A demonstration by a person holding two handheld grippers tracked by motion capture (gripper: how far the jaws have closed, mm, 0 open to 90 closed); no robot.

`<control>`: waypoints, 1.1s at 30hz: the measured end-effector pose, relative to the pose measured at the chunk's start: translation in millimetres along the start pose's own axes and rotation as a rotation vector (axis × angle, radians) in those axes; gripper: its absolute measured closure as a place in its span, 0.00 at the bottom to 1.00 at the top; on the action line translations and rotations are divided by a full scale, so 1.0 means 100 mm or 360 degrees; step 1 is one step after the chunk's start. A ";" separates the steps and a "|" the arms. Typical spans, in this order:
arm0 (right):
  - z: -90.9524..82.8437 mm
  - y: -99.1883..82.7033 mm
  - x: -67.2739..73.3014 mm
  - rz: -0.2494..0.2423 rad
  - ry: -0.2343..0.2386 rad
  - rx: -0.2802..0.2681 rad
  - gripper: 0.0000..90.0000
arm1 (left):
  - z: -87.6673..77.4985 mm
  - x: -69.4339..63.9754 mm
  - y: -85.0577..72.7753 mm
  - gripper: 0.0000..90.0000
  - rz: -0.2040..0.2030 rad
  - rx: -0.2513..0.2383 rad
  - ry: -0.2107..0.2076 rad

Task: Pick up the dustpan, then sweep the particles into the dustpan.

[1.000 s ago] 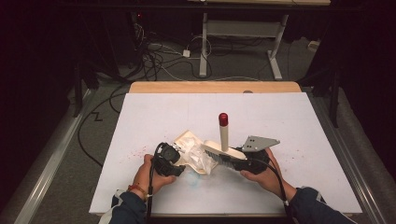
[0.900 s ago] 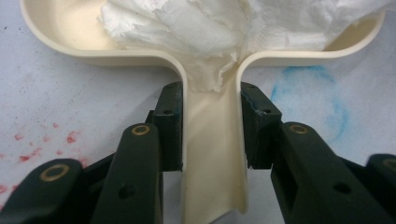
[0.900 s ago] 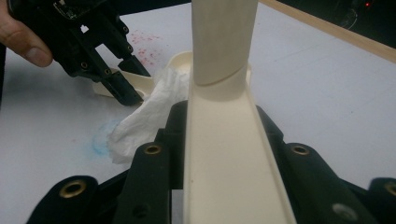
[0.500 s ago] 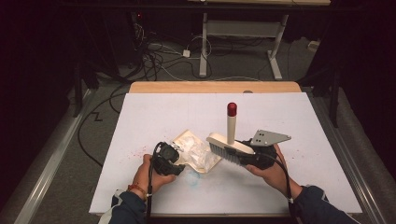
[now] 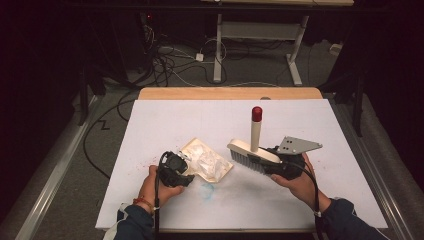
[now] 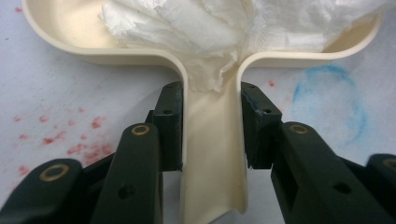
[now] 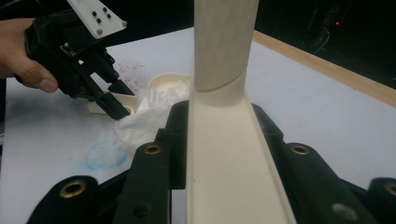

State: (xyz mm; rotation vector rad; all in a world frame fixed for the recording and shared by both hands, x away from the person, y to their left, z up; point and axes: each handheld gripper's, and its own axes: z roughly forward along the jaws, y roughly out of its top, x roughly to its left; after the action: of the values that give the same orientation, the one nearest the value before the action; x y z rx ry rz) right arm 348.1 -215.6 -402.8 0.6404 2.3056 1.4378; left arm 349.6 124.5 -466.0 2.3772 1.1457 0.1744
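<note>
Right gripper (image 7: 217, 135) clamping cream brush (image 7: 224, 93), tissue (image 7: 144, 116) beyond

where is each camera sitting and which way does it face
High view: above the person's side, looking forward and down on the table; both hands, left gripper, right gripper.
Left gripper view: on the left gripper, looking along its jaws at the dustpan holding crumpled paper.
Right gripper view: on the right gripper, looking past the brush at the left hand.
Shared: all three show the dustpan and paper.

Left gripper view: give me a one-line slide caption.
Left hand-held gripper clamps the cream dustpan's handle, crumpled white tissue piled in the pan, on a stained white table.
</note>
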 end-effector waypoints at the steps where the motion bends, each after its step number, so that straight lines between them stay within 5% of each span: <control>1: -0.02 0.00 -0.01 0.0005 -0.0001 -0.0003 0.75 | 0.00 0.01 -0.01 0.69 -0.0007 -0.0002 0.0000; 23: -0.60 -0.21 -0.23 0.0096 -0.0056 0.0039 0.75 | -0.09 0.17 -0.18 0.69 -0.0169 -0.0054 0.0095; 33: -0.75 -0.36 -0.21 0.0139 -0.0031 0.0121 0.75 | -0.16 0.33 -0.33 0.69 -0.0318 -0.0093 0.0161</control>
State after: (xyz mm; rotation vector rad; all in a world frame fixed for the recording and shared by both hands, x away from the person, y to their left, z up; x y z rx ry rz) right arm 320.3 -296.5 -402.0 0.7830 2.3530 1.3808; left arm 342.2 172.9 -471.0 2.2085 1.3972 0.2589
